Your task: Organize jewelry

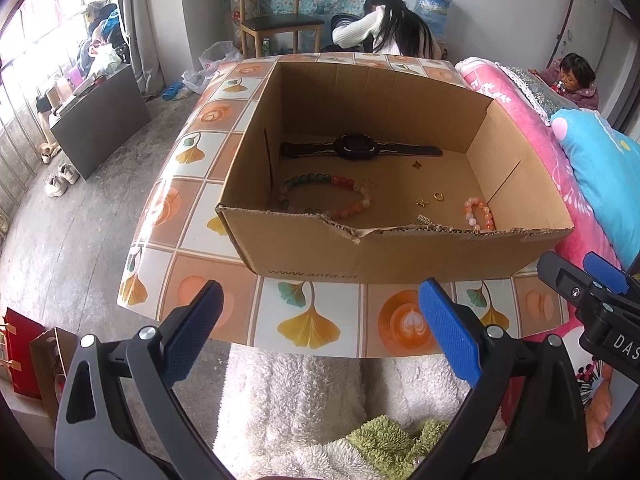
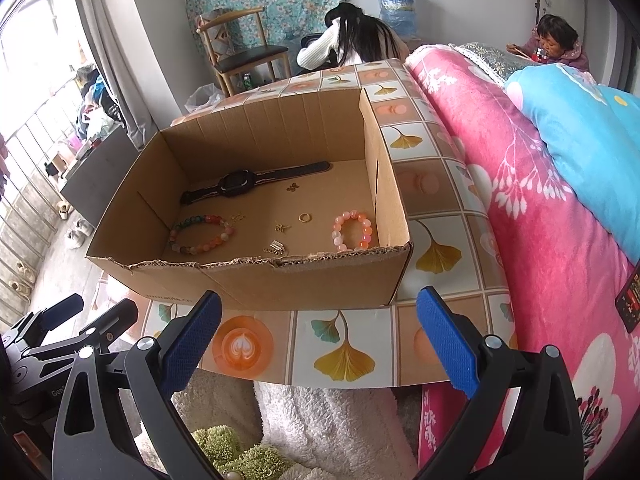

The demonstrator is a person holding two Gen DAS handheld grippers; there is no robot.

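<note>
An open cardboard box (image 1: 304,252) (image 2: 256,284) stands on a tiled-pattern table (image 1: 308,320) (image 2: 340,352). Inside lie a black watch (image 1: 356,147) (image 2: 236,182), a multicoloured bead bracelet (image 1: 352,208) (image 2: 218,236), a pink bead bracelet (image 1: 480,212) (image 2: 354,232), a gold ring (image 1: 439,197) (image 2: 305,217) and several small gold charms (image 2: 282,227). My left gripper (image 1: 320,328) is open and empty, in front of the table's near edge. My right gripper (image 2: 320,328) is open and empty too, beside the left one, which shows at the lower left of the right wrist view (image 2: 80,316).
A pink and blue quilt (image 1: 592,184) (image 2: 540,184) lies along the table's right side. A white fluffy fabric (image 1: 304,396) lies under the grippers. A wooden chair (image 1: 276,20), two people (image 2: 352,40) and a dark cabinet (image 1: 100,116) are beyond the table.
</note>
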